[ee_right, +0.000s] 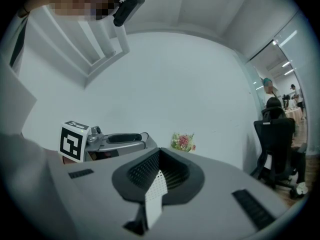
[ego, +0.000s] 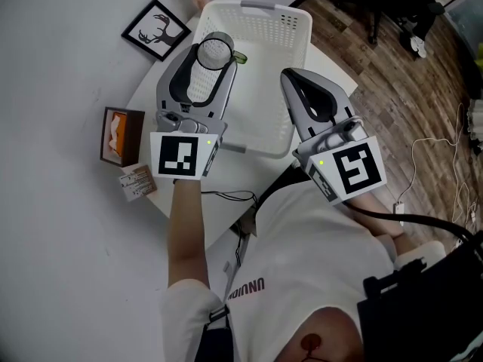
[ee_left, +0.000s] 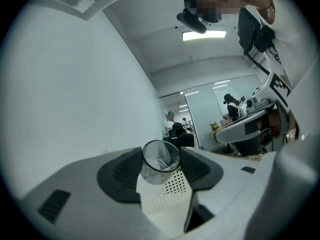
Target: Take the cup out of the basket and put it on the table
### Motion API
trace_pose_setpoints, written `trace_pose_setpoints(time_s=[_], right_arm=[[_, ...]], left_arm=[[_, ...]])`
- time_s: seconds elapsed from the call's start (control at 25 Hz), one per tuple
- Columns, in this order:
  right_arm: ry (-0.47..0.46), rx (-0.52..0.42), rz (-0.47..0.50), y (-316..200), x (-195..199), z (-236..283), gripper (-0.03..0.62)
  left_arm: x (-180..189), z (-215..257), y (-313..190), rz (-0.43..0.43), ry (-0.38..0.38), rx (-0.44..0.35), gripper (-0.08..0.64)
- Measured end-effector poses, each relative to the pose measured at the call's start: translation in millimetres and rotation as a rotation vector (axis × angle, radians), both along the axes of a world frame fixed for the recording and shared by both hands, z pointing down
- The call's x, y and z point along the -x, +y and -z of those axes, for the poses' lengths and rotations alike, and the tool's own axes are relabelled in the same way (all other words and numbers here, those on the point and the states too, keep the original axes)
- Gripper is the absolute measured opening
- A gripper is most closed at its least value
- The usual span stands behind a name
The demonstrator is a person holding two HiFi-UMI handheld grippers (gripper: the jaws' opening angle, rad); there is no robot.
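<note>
The left claw holds the cup, with the basket just beneath it, and the right claw pinches the basket's rim. The next move is probably to set the cup down on the counter left of that claw.

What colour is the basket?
The basket is white, with perforated walls; the head view shows it best.

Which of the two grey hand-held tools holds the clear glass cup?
The left tool: it clamps the clear glass cup, whereas the right tool pinches the wall of the white perforated plastic basket.
</note>
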State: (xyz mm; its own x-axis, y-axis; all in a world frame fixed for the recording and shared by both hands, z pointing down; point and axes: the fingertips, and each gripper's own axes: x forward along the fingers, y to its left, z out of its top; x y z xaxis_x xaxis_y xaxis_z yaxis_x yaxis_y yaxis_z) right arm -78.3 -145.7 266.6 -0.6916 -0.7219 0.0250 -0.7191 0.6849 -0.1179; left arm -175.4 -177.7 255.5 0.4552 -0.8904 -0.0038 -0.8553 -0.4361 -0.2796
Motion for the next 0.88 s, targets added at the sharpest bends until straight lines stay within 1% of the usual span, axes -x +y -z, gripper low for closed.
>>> trace_pose_setpoints(time_s=[0.2,0.36,0.88], right_arm=[[0.006,-0.006,0.011,2,2,0,0.018],[0.012,-0.013,0.012,4,3,1,0.018],[0.017,-0.014,0.015,4,5,1,0.018]], left_arm=[[-1,8,3,0.002,0.022,-0.017,0.250],[-1,10,6,-0.001,0.009,-0.029,0.250],[0,14,7,-0.008,0.011,-0.041,0.250]])
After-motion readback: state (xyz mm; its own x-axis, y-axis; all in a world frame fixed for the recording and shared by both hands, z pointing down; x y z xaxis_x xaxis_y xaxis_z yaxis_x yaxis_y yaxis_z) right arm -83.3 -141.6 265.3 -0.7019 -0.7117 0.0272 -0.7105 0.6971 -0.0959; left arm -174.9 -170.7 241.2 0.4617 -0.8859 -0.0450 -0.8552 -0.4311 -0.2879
